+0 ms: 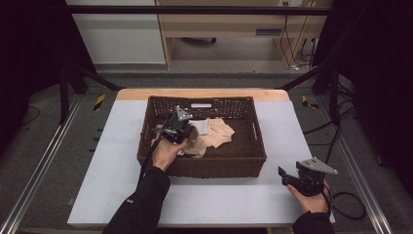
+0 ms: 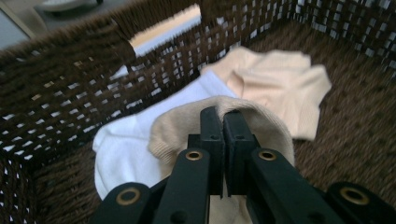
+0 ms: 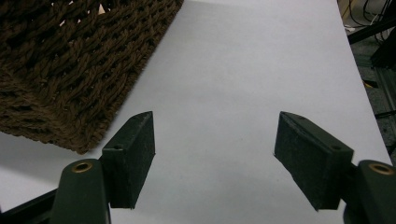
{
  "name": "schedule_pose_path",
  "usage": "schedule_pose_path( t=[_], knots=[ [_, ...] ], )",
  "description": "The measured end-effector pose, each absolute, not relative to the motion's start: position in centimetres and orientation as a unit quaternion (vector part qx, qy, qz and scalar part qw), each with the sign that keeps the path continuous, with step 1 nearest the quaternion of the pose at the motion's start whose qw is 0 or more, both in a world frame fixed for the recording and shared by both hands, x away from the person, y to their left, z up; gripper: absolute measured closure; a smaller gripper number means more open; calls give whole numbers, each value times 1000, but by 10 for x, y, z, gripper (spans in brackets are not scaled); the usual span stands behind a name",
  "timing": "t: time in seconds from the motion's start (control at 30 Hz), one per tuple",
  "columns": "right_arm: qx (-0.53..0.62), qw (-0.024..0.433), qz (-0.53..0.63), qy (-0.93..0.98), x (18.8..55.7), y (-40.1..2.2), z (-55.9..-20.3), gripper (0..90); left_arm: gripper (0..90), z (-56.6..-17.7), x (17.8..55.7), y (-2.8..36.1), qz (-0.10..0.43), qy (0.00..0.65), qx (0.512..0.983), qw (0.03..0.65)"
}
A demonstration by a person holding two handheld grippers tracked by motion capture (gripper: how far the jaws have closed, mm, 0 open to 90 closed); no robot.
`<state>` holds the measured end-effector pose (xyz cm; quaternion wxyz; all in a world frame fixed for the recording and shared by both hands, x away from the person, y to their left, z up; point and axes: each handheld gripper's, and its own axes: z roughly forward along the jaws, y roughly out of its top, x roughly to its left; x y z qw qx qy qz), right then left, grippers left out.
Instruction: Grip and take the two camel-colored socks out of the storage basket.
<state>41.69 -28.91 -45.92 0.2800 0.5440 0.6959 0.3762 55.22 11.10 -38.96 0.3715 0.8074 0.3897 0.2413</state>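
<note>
The tan sock [image 2: 180, 128] lay in the wicker basket [image 2: 56, 88], its fold pinched between the left gripper [image 2: 223, 122]'s closed jaws: the grasp looked made, so a lift clear of the rim seemed next. Beyond the fingertips lay a white sock [image 2: 126, 149] and a peach one [image 2: 280, 81], clearest in the left gripper view. The high view placed the right gripper [image 1: 287, 176], jaws wide and empty, over the table [image 3: 243, 60].

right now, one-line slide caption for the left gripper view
Left gripper shut on a tan sock inside the brown wicker basket, beside a white sock.
</note>
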Motion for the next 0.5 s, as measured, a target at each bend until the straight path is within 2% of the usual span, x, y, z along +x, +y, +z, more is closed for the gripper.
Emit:
schedule_pose_path(
  t=[0.33,0.5],
  knots=[
    [544,283,379,694,417,-290,-458,294,876,-360,539,133,272,400,731,482],
    [544,282,380,693,416,-290,-458,297,877,-340,526,144,268,394,712,516]
  ],
)
